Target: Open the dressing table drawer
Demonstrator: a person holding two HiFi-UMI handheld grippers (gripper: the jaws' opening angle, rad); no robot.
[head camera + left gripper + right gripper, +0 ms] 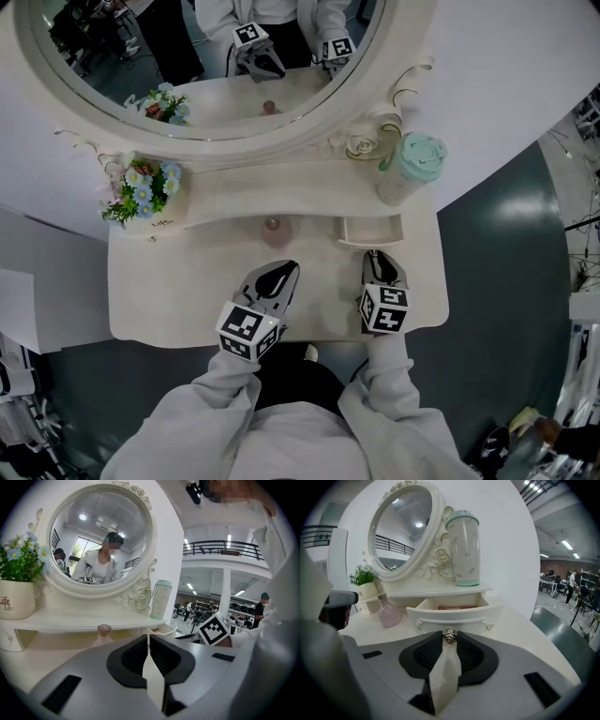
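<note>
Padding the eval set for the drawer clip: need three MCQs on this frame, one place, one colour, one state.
1. Where does the tumbler stand? A on the shelf right of the mirror; B on the floor; C on a chair.
2. Its lid colour? A red; B mint green; C black.
3. The drawer is: A shut; B pulled out, right gripper on its knob; C taken out entirely.
Key: 1A, it sits on the shelf; 2B, lid is mint; 3B, its inside shows, jaws closed on the knob.
</note>
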